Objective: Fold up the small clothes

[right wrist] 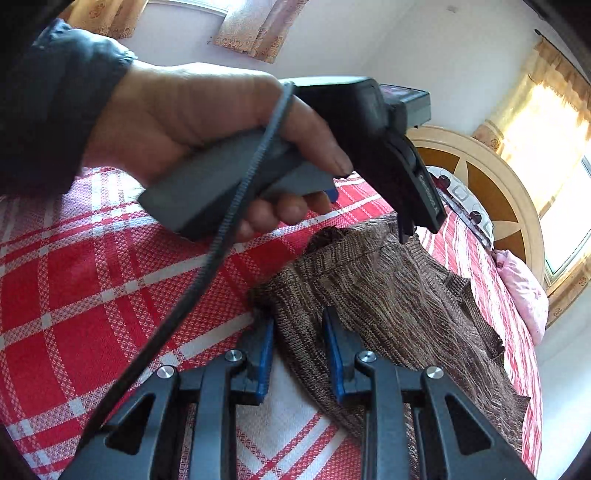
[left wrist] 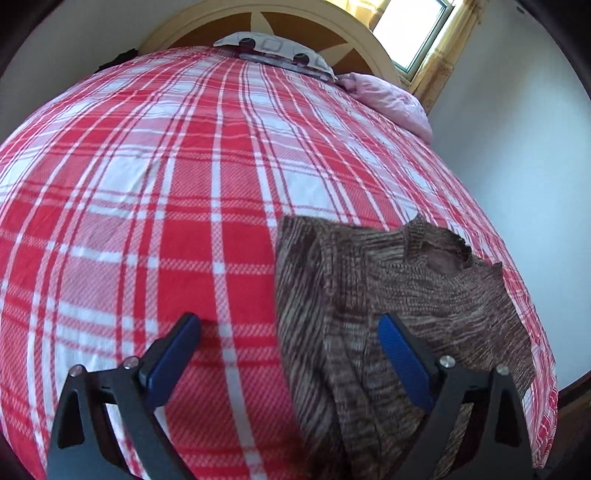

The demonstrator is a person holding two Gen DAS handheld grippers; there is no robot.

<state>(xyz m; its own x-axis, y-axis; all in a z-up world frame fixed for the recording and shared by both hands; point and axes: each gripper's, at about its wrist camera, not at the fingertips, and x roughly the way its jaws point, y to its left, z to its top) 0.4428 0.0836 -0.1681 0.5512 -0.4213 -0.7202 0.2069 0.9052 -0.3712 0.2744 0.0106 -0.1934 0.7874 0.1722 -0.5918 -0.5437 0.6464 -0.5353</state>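
Observation:
A brown knitted sweater (left wrist: 399, 288) lies partly folded on the red and white plaid bedspread (left wrist: 166, 206), near the bed's right edge. My left gripper (left wrist: 290, 328) is open wide and empty, just above the sweater's left edge, one blue pad over the sweater and the other over the bedspread. In the right wrist view the sweater (right wrist: 388, 295) lies ahead of my right gripper (right wrist: 297, 321), which is open with its jaws on either side of the sweater's near edge. The left gripper's body (right wrist: 369, 147) and the hand holding it hover above the sweater's far end.
A patterned pillow (left wrist: 273, 48) and a pink cloth (left wrist: 391, 99) lie at the head of the bed by the rounded headboard (left wrist: 369, 40). A window (left wrist: 417, 29) with curtains is behind. The bed's right edge (left wrist: 546, 369) drops off close to the sweater. White walls surround.

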